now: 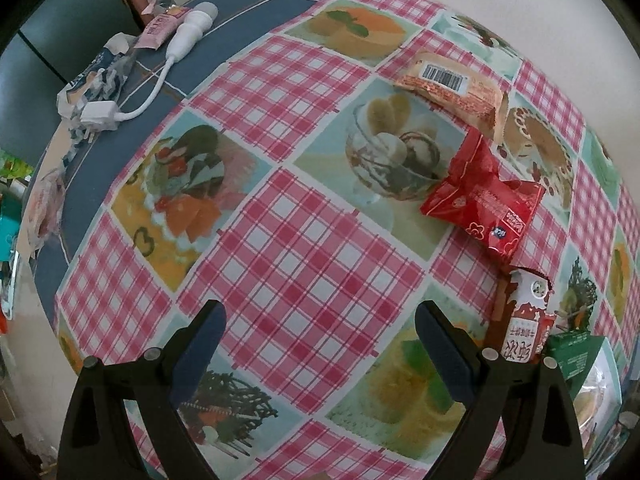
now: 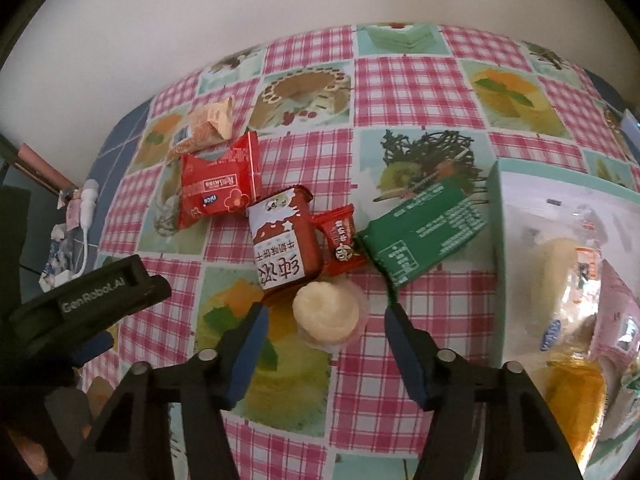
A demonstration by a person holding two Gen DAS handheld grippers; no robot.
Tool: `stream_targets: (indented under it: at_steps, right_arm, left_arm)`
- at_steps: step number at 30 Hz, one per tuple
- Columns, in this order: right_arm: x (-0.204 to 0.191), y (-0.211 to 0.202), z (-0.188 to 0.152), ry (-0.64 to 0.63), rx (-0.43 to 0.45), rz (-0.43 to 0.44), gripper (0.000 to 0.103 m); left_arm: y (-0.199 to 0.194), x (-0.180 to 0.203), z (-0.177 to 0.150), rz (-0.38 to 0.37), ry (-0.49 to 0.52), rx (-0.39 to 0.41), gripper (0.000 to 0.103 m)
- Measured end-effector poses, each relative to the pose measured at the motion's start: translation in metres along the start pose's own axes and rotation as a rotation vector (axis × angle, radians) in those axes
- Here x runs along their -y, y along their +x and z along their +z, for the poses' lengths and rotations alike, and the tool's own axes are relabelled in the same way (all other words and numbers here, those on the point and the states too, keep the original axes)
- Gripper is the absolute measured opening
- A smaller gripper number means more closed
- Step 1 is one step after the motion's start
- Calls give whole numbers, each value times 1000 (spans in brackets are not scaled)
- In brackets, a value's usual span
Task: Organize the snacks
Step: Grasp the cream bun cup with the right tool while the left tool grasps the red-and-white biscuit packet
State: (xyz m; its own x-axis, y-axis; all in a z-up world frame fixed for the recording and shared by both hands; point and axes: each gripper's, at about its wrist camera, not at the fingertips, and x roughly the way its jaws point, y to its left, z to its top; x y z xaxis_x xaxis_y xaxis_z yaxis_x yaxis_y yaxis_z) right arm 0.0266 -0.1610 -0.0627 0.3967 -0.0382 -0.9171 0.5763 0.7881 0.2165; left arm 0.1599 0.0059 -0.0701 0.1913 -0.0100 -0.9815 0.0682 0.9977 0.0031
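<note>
In the right wrist view a round pale pastry (image 2: 326,316) in a clear wrapper lies on the checked tablecloth between the fingers of my right gripper (image 2: 325,322). The jaws stand open, with a gap on each side of the wrapper. Just beyond it lie a brown-and-white biscuit packet (image 2: 282,240), a small red packet (image 2: 340,236), a green packet (image 2: 420,232), a larger red packet (image 2: 218,184) and a beige packet (image 2: 206,128). My left gripper (image 1: 320,324) hovers open over bare cloth, left of the red packet (image 1: 480,200) and biscuit packet (image 1: 528,320).
A white box with a teal rim (image 2: 496,240) at the right holds wrapped bread and several other snacks. At the far left lie a white plug and cable (image 1: 188,32) and crumpled wrappers (image 1: 92,80). A pale wall backs the table. My left gripper's body (image 2: 92,304) shows at the left.
</note>
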Motion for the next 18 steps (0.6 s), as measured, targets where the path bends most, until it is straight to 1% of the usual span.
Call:
stream_targets:
  at_steps: [1, 3, 7, 9, 10, 14, 18]
  right_arm:
    - [-1, 2, 1, -2, -6, 0, 52]
    - [-2, 7, 2, 0, -8, 8, 53]
    - [-3, 13, 5, 1, -13, -4, 52]
    - [-2, 16, 6, 5, -15, -4, 45]
    - [-1, 16, 6, 6, -17, -6, 39]
    - [5, 15, 6, 17, -18, -2, 37]
    - [15, 12, 5, 31, -22, -4, 36]
  left_arm:
    - [2, 1, 4, -1, 2, 1, 96]
    - [1, 5, 4, -3, 8, 6, 96]
    - [0, 16, 7, -22, 37, 11, 96]
    - [0, 22, 8, -31, 47, 14, 96]
    - [-1, 25, 8, -40, 52, 15, 96]
    - [-5, 37, 8, -84, 76, 20, 96]
    - [-7, 57, 6, -157, 105, 11, 96]
